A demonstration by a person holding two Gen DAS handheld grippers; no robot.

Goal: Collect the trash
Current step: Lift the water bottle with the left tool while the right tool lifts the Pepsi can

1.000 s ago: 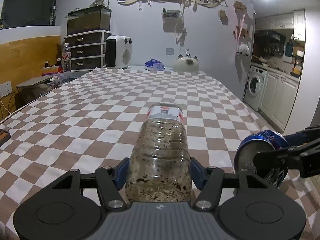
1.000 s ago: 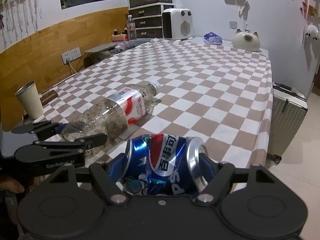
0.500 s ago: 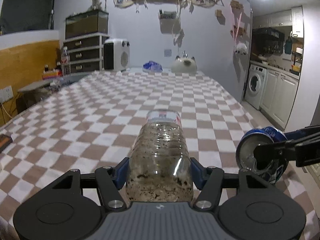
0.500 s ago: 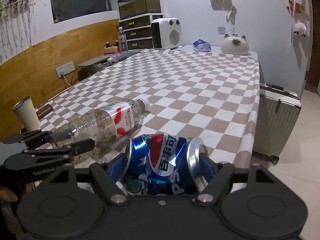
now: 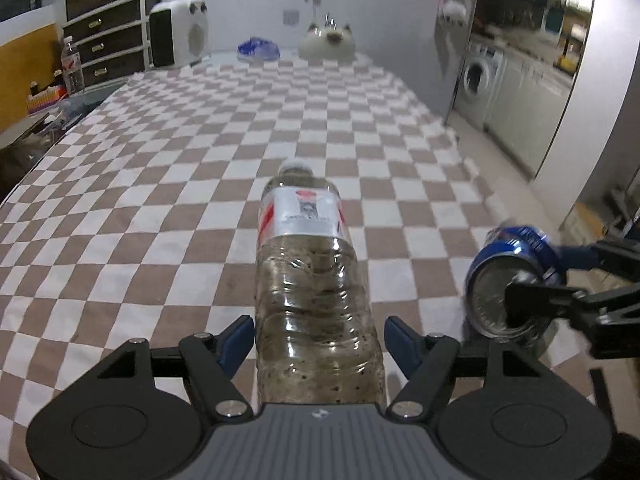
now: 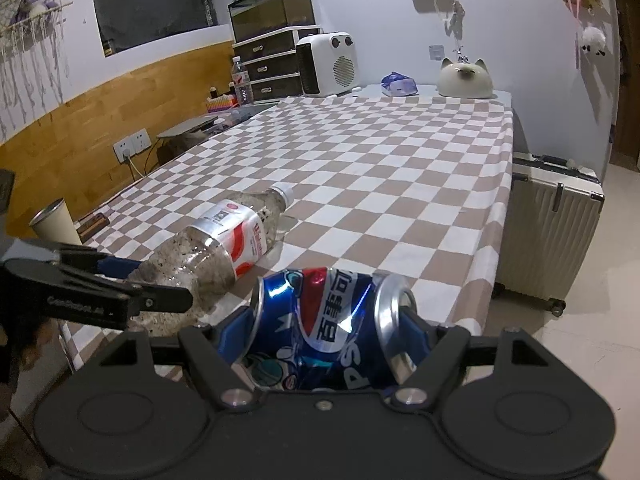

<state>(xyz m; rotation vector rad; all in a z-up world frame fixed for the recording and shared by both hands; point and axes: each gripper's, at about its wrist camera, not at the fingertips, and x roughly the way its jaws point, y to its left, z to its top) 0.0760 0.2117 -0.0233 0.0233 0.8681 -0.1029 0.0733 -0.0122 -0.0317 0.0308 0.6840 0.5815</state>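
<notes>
A clear plastic bottle (image 5: 316, 280) with dirty residue and a red-and-white label lies on the checkered tablecloth (image 5: 160, 200), cap pointing away. Its base sits between the blue pads of my left gripper (image 5: 319, 328), whose jaws are opening; a thin gap shows on each side. The right wrist view shows the same bottle (image 6: 224, 240) resting on the cloth near the table's front edge, with the left gripper (image 6: 162, 285) around its base. My right gripper (image 6: 326, 320) is shut on a crushed blue Pepsi can (image 6: 332, 332), held sideways. The can (image 5: 508, 276) hangs at the table's right corner.
A pale suitcase (image 6: 548, 232) stands on the floor by the table's right edge. A paper cup (image 6: 52, 224) sits at the left. At the far end are a white heater (image 6: 330, 64), a cat-shaped ornament (image 6: 464, 80) and a blue packet (image 6: 398, 83).
My left gripper has tipped downward and its pads have come off the bottle's sides. The bottle's cap end now rests on the cloth. The right gripper still holds the can.
</notes>
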